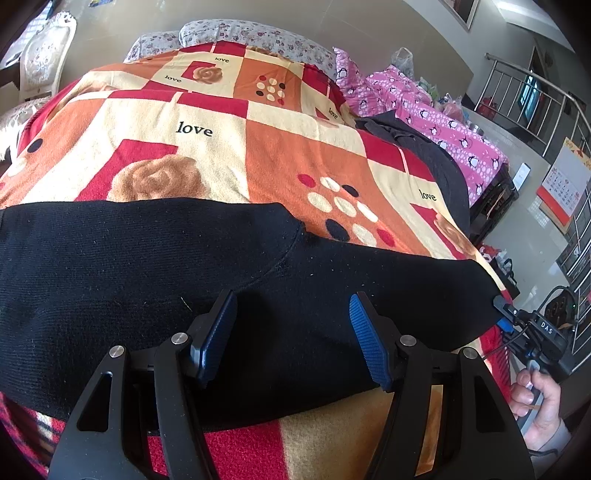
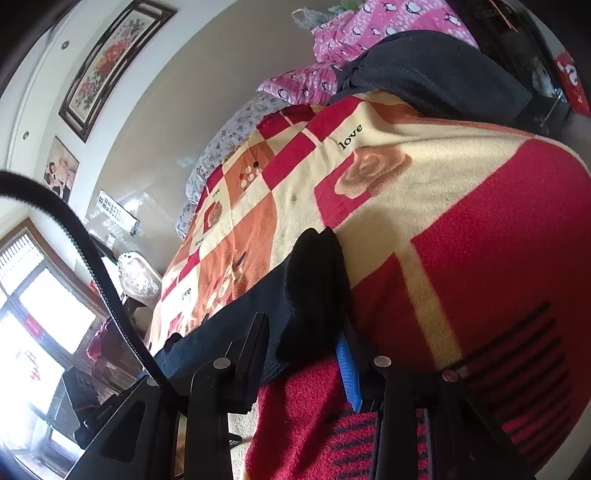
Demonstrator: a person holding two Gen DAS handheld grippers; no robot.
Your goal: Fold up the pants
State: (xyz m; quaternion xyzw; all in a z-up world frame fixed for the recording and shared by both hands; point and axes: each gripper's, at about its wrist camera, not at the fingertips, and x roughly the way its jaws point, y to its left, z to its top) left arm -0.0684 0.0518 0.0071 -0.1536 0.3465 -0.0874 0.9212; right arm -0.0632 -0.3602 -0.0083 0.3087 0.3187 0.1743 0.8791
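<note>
Black knit pants (image 1: 147, 280) lie flat across the near side of a bed, on a red, orange and cream "love" blanket (image 1: 229, 147). My left gripper (image 1: 291, 299) hovers just over the middle of the pants. It is open, and its blue pads (image 1: 218, 332) hold nothing. At the pants' right end sits my right gripper (image 1: 504, 310), held by a person's hand (image 1: 535, 395). In the right wrist view the right gripper (image 2: 301, 325) has a bunched black end of the pants (image 2: 317, 280) filling the gap between its fingers, which are shut on it at the bed's edge.
A dark grey garment (image 1: 439, 162) and pink penguin-print bedding (image 1: 454, 136) lie along the bed's far right side. Floral pillows (image 1: 251, 35) sit at the head. A metal railing (image 1: 535, 107) and a crate stand right of the bed. A black cable (image 2: 92, 258) crosses the right wrist view.
</note>
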